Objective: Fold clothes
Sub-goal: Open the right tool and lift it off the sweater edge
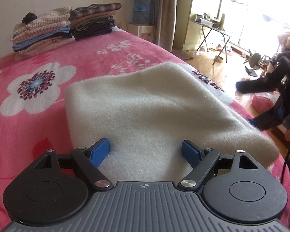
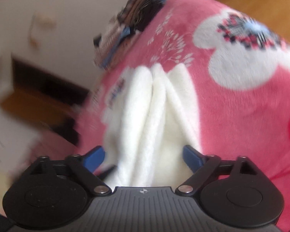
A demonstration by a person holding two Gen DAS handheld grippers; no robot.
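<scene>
Here the pink bed [image 1: 48, 127] carries the white fleece garment [image 1: 145, 112], folded, its long axis running ahead from the left gripper [image 1: 145, 151], whose fingers stand released over its near edge. The right gripper [image 2: 143, 157], also spread, straddles the stacked folds end-on. That view is blurred; the fleece's near end is hidden.
</scene>
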